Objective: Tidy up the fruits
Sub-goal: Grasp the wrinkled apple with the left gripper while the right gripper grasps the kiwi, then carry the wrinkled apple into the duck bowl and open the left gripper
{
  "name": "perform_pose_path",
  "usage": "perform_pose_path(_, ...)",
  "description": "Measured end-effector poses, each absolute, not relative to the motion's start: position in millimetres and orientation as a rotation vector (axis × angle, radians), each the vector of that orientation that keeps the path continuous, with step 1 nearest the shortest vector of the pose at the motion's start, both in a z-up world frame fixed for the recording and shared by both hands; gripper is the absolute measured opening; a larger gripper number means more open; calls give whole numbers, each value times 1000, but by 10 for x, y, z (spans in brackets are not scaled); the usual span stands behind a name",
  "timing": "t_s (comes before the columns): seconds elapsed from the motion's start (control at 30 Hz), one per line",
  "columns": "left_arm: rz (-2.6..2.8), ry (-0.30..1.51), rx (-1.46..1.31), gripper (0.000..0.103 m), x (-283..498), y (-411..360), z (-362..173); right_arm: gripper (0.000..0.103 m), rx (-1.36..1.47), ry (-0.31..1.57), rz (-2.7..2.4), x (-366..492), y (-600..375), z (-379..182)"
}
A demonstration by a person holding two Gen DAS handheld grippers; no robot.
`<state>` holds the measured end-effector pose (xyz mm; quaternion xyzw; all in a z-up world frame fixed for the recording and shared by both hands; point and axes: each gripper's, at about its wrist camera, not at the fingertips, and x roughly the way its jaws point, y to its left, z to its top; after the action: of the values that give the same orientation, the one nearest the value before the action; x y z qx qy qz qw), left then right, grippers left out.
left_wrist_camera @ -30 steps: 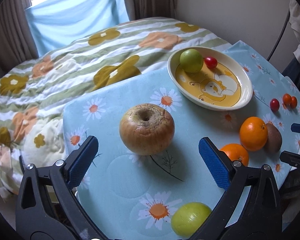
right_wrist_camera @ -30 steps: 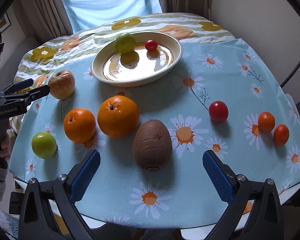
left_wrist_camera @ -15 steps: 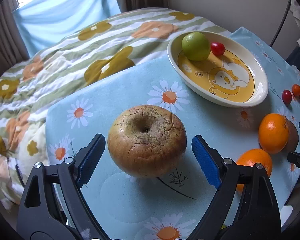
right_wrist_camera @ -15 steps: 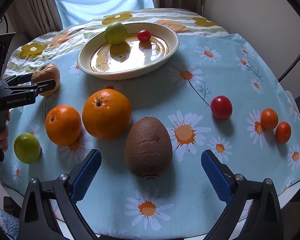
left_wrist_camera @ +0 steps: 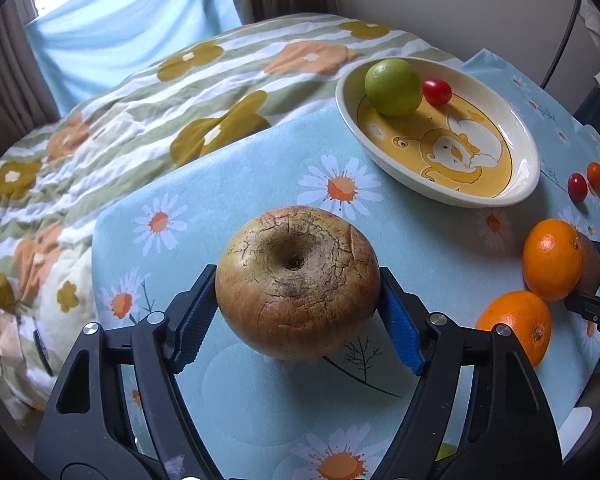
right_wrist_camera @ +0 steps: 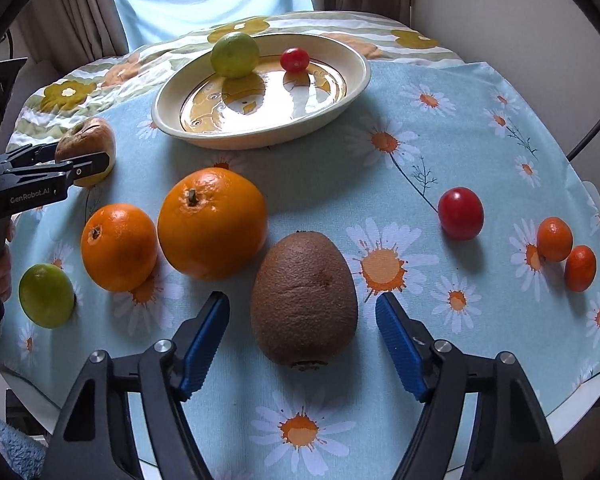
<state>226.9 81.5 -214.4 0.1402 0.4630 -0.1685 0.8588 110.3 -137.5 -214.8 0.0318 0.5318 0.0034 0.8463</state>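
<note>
Left gripper (left_wrist_camera: 298, 314) angled steeply down at the table (left_wrist_camera: 260, 400); jaws just closed in, blue pads pressed on both flanks of the cracked apple (left_wrist_camera: 298, 284). Right gripper (right_wrist_camera: 302, 338) likewise angled down; jaws just narrowed, straddling the kiwi (right_wrist_camera: 304, 298) with slight gaps, apparently not touching. Dish (right_wrist_camera: 356, 80) beyond, holding a lime (right_wrist_camera: 235, 55) and a small tomato (right_wrist_camera: 295, 59). Two oranges (right_wrist_camera: 212, 222) beside the kiwi's left.

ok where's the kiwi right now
In the right wrist view the kiwi lies on the daisy tablecloth between the right gripper's open fingers, just right of the big orange.
</note>
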Motion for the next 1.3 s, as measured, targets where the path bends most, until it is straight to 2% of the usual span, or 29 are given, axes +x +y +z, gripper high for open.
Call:
perform_pose_path(0.1,-358,976,290,81,2236,847,-2144,70,65,1114,11,1105,-1361,-2151)
perform_pose_path(0.17,-357,975,290,81,2225,849,-2142,60,64,1116,19,1118,-1348,-2165)
perform_pose_path(0.37,-350,982,269,81,2128,916,-2125,44,50,1111,9,1127,-1349,-2163)
perform_pose_path(0.77,-354,967,237,81,1929,999,-1829,42,70,1091,-2,1061,-1409,-1946)
perform_pose_path(1.3,-351,873,148,81,1859,742,-1139,42,87,1002,34,1245,-1604,-1183)
